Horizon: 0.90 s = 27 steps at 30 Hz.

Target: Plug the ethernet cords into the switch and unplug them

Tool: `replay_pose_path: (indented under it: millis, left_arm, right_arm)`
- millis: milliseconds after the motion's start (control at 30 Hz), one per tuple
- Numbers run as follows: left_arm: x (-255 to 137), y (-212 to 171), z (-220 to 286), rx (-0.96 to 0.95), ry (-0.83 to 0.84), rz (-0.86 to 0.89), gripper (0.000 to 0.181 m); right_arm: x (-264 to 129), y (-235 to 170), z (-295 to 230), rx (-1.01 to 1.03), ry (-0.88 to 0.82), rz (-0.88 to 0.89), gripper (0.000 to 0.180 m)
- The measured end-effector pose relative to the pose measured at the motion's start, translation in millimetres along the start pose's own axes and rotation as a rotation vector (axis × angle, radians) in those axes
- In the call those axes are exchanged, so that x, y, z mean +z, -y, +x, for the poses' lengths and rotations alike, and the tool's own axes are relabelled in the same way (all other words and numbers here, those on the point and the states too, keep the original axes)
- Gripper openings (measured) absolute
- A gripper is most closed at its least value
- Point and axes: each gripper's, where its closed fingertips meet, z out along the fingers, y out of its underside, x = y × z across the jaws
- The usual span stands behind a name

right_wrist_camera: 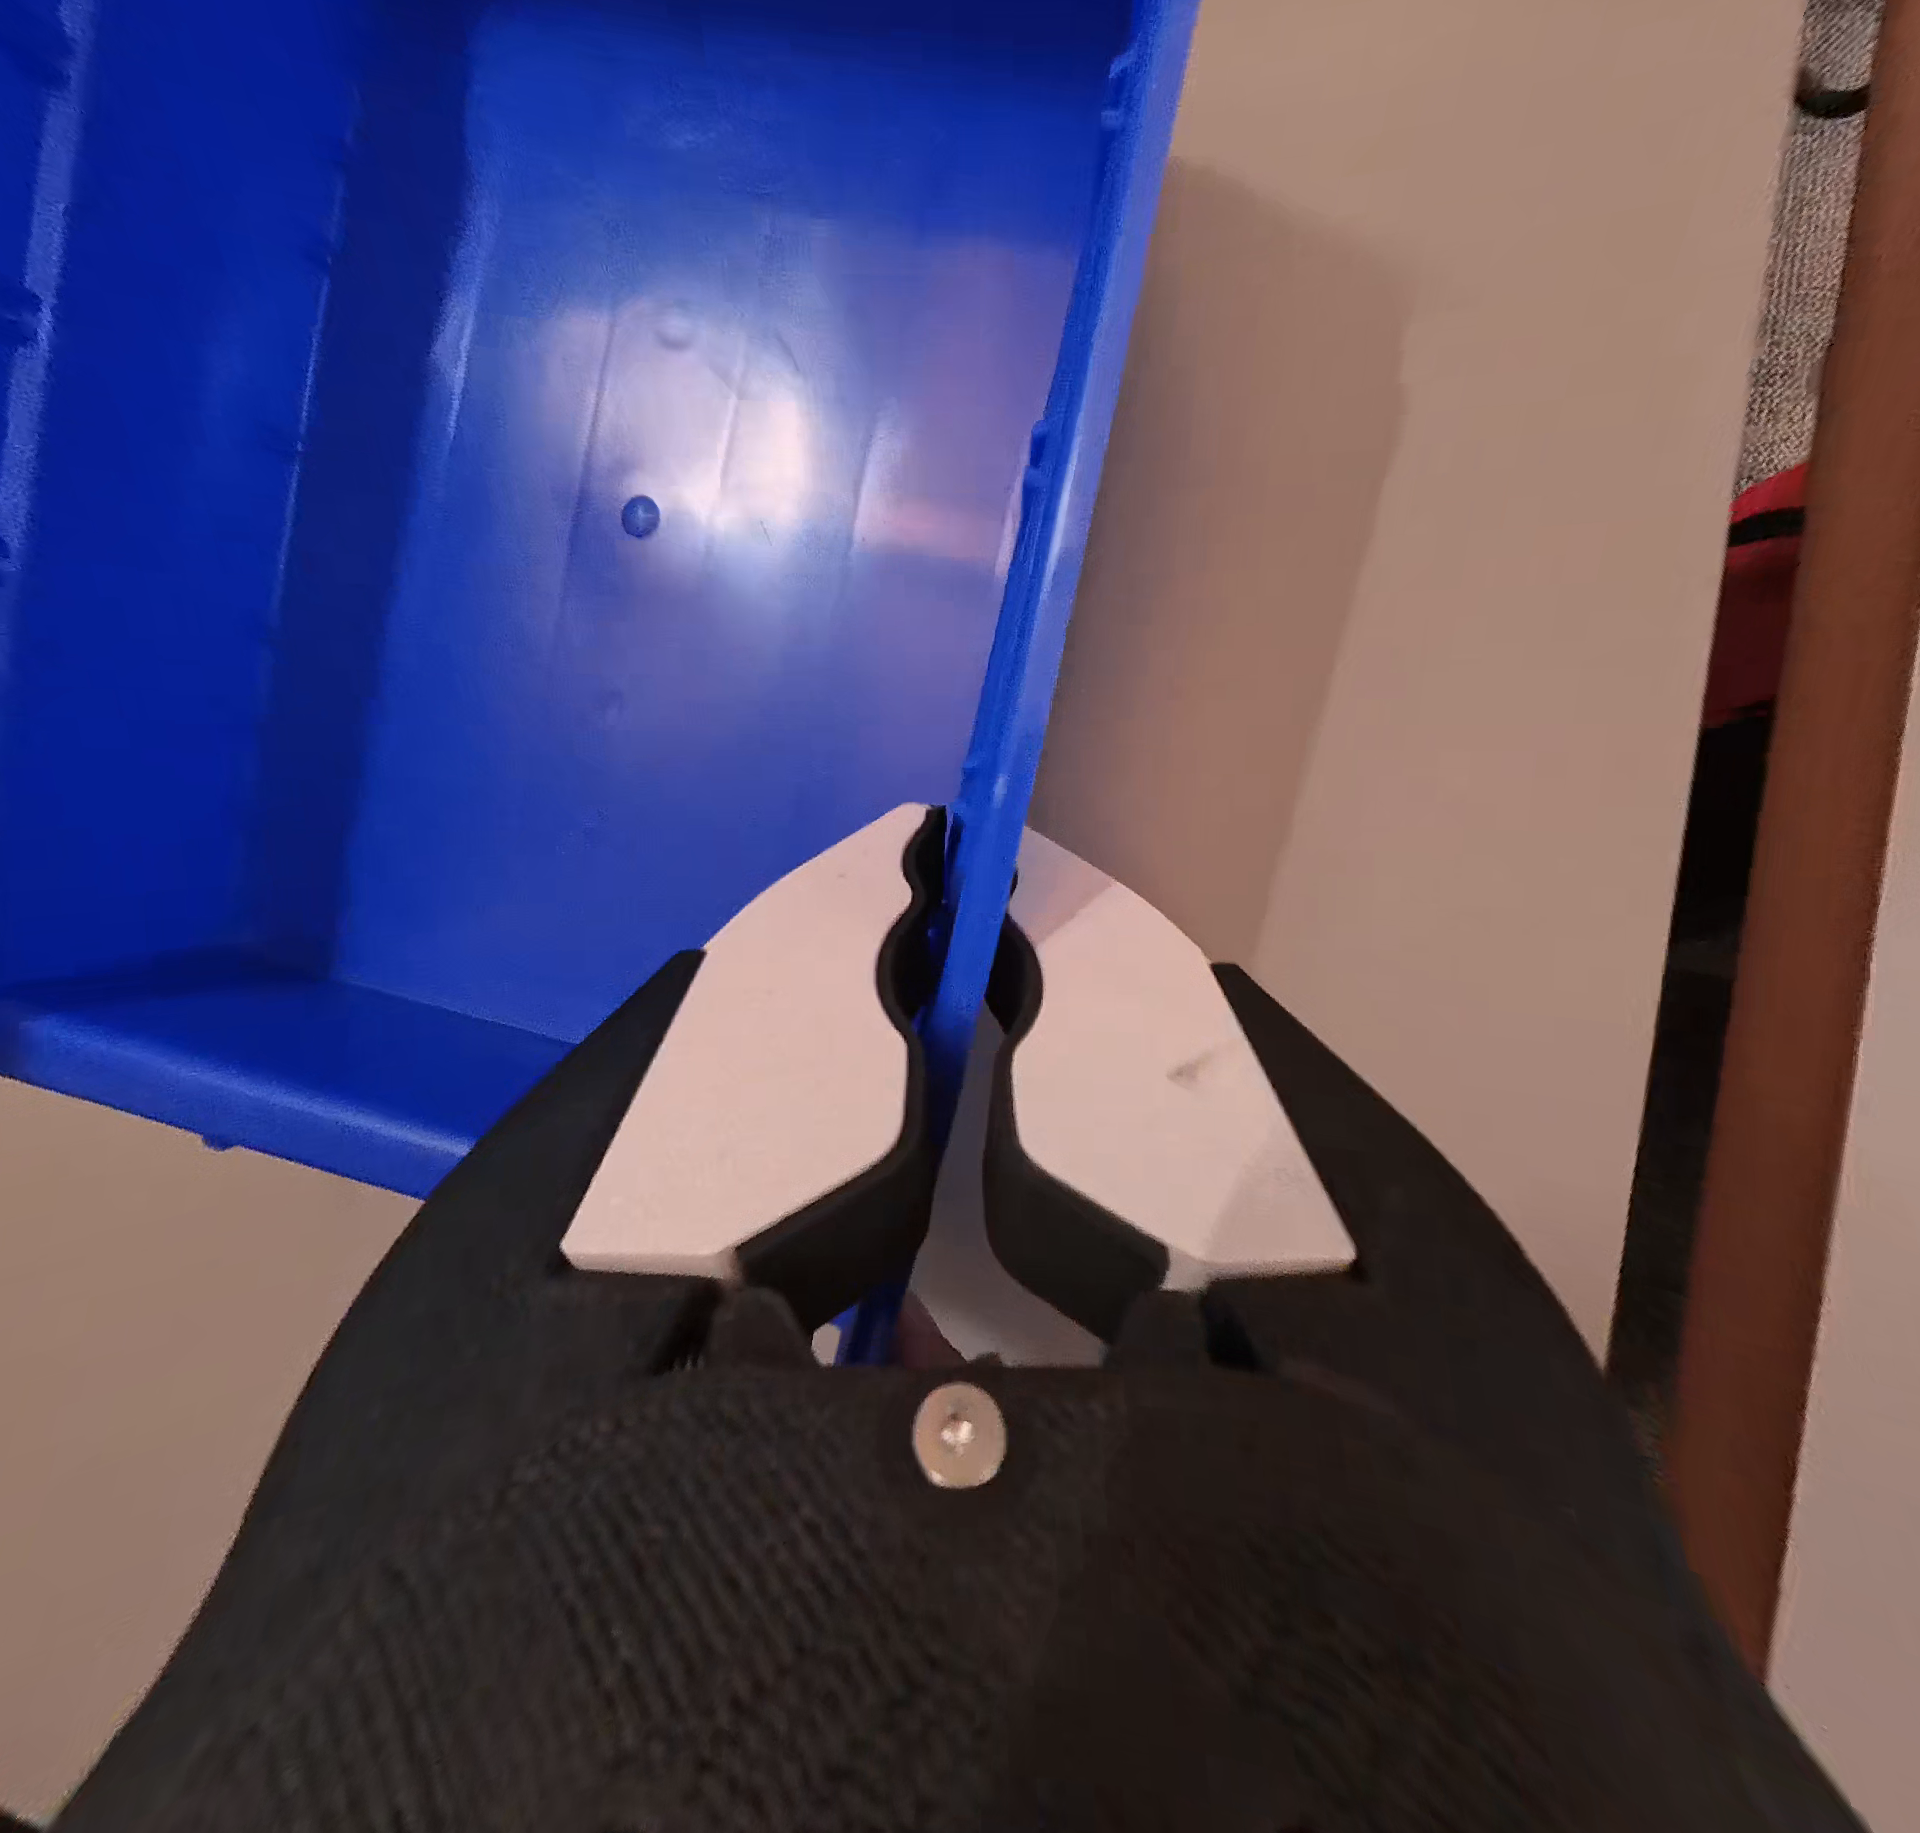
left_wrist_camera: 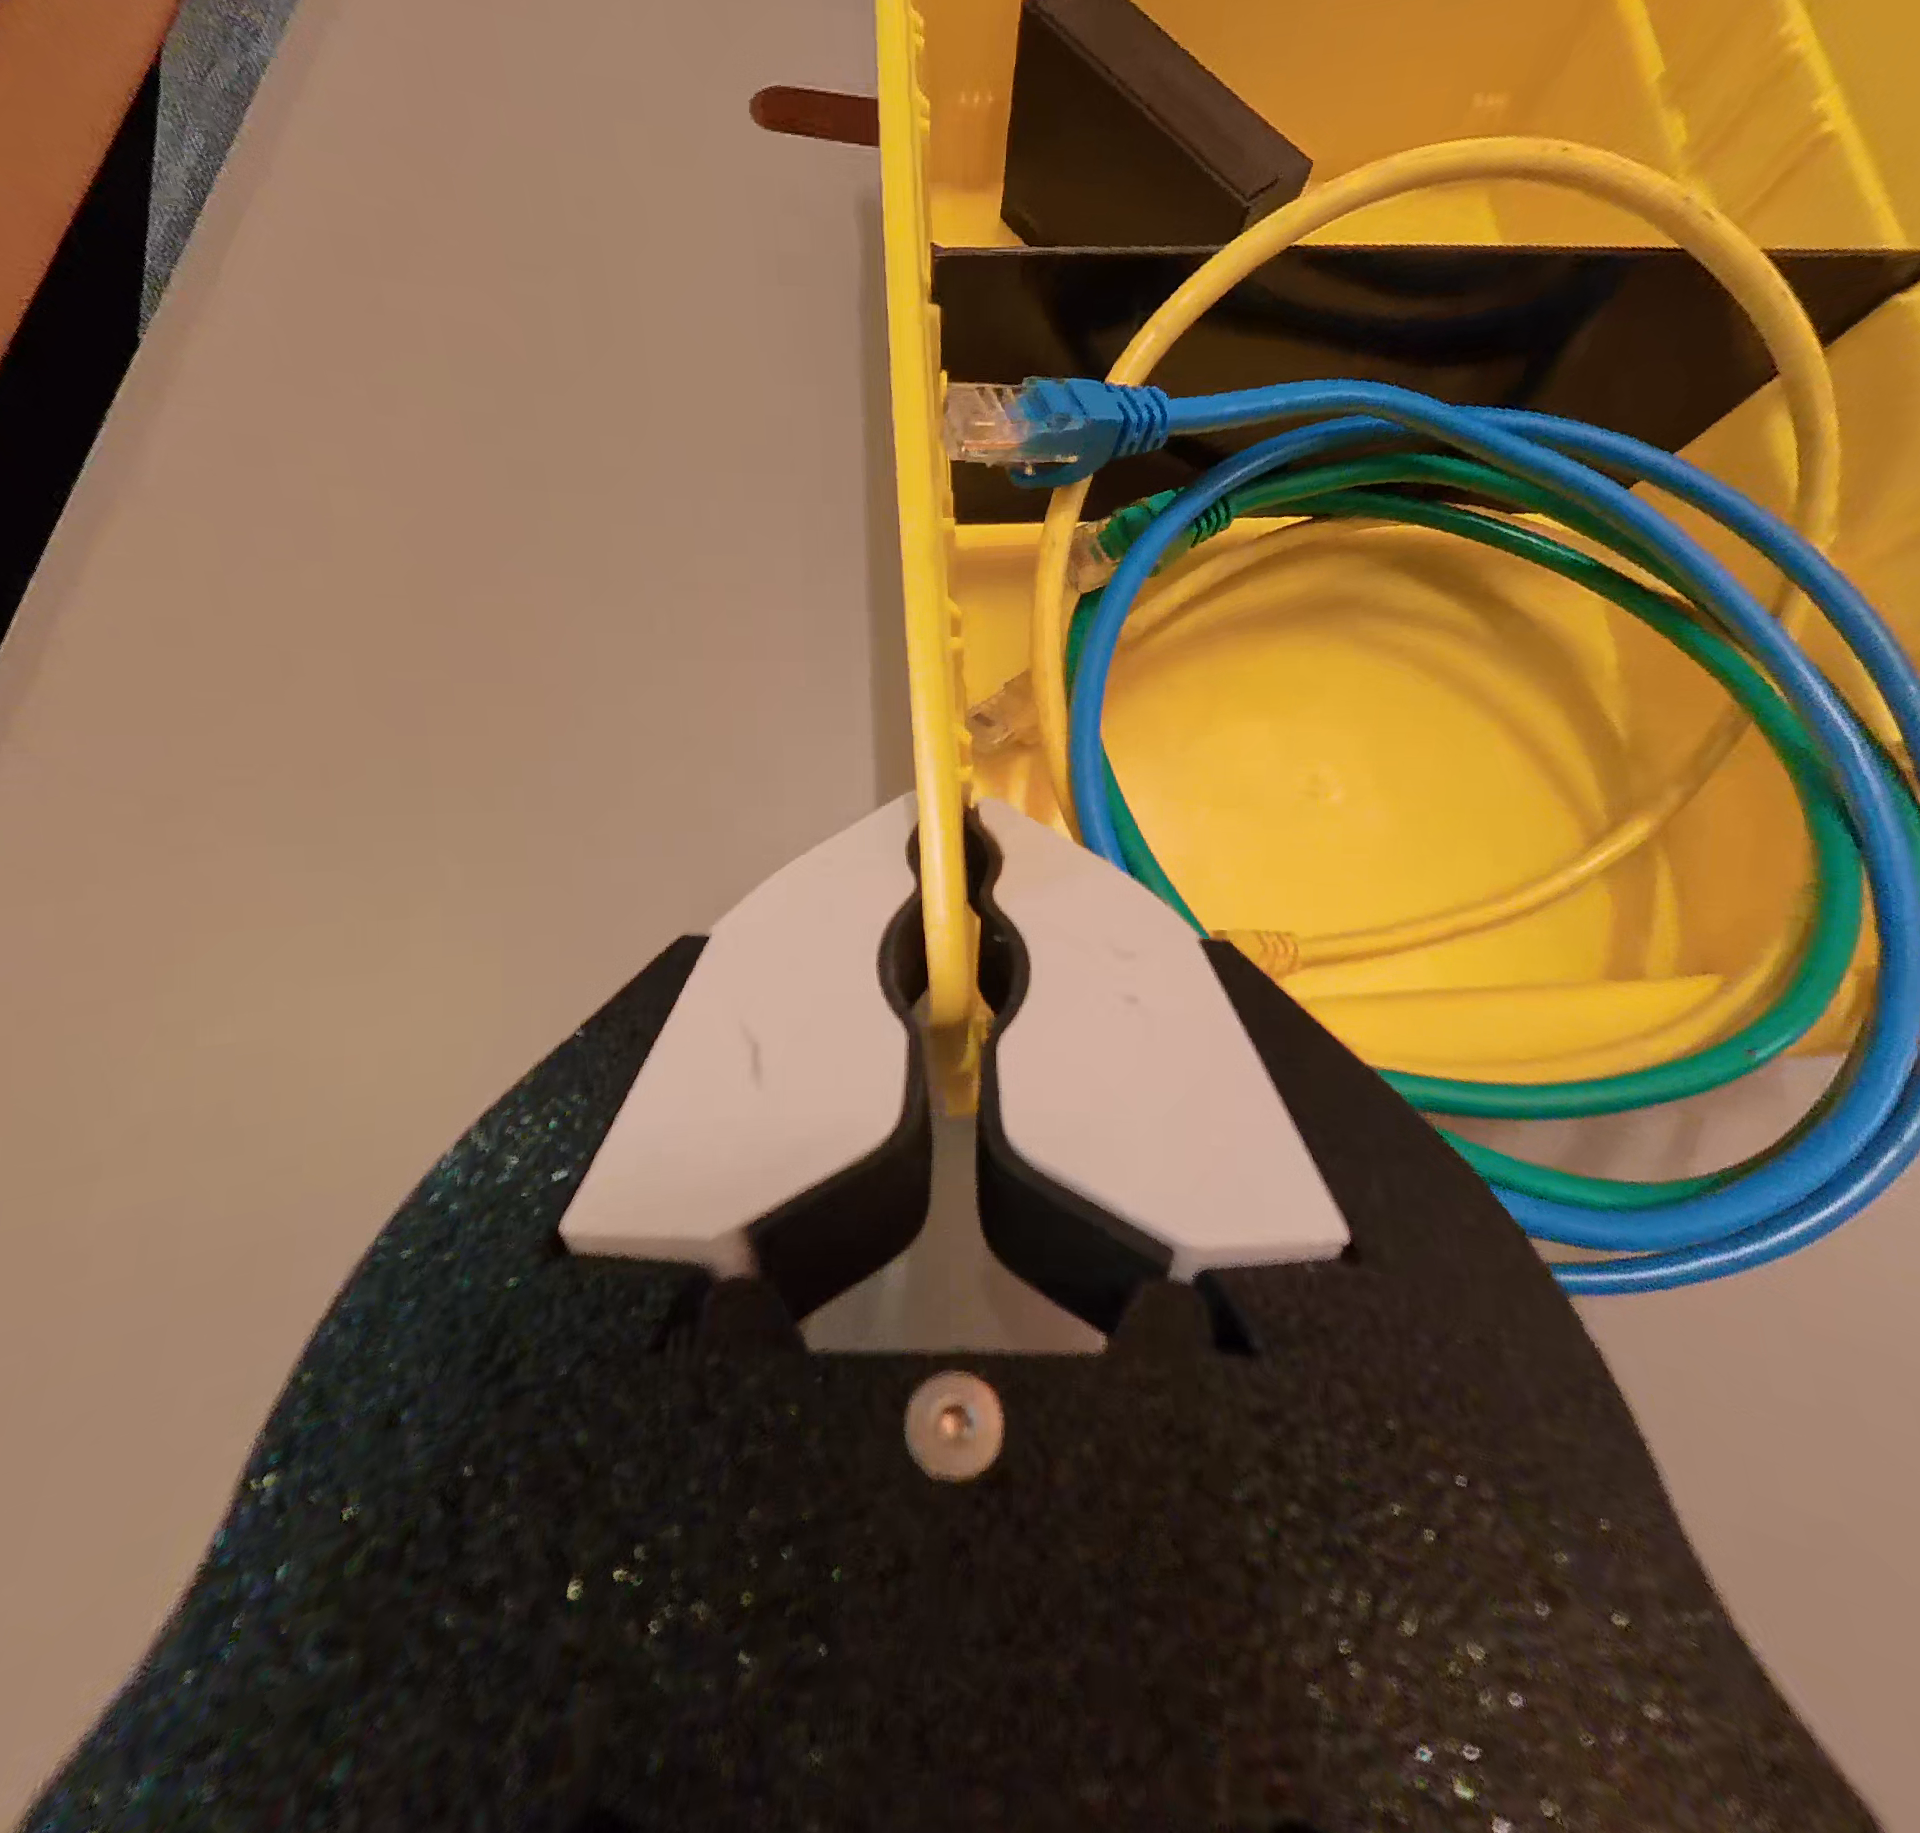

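My left gripper [left_wrist_camera: 948, 827] is shut on the left wall of a yellow bin [left_wrist_camera: 920, 412]. Inside the bin lie coiled ethernet cords: a blue cord [left_wrist_camera: 1351, 401] with a clear plug pointing at the wall, a green cord [left_wrist_camera: 1558, 1097] and a pale yellow cord [left_wrist_camera: 1403, 183]. A black box, the switch [left_wrist_camera: 1132, 121], leans in the bin's far compartment behind a black divider [left_wrist_camera: 1351, 271]. My right gripper [right_wrist_camera: 961, 838] is shut on the right wall of an empty blue bin [right_wrist_camera: 1081, 453].
Both bins rest on a pale beige table [left_wrist_camera: 468, 536]. A brown wooden edge [right_wrist_camera: 1797, 744] runs down the right of the right wrist view, with dark and red things beyond it. A small brown tab [left_wrist_camera: 810, 110] lies left of the yellow bin.
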Motion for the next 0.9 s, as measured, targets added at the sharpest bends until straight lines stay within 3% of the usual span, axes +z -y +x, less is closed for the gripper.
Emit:
replay_pose_path:
  millis: [33,133,333,400,567,700,900]
  left_arm:
    - [-1,-1,2,0.001,-0.001,0.006,0.003]
    - [-3,-2,10,0.012,-0.039,0.027,0.004]
    - [-25,16,18,-0.033,-0.173,0.075,0.040]
    - [-40,39,22,-0.026,-0.210,0.117,0.050]
    - [-61,97,74,0.107,-0.443,0.069,0.045]
    - [-19,135,90,0.095,-0.425,-0.104,0.051]
    - [76,146,79,-0.069,-0.232,-0.454,0.071]
  right_arm:
    - [3,1,-1,-0.010,-0.002,-0.021,0.005]
    - [10,1,-3,-0.065,-0.043,-0.095,0.005]
    - [12,3,-10,-0.122,-0.057,-0.079,0.011]
    - [6,4,-14,-0.113,-0.044,-0.031,0.035]
    - [-43,5,-11,-0.084,-0.246,0.204,0.075]
    - [-92,-9,-49,-0.119,-0.337,0.476,0.090]
    - [-95,-71,-108,-0.224,-0.257,0.446,0.093]
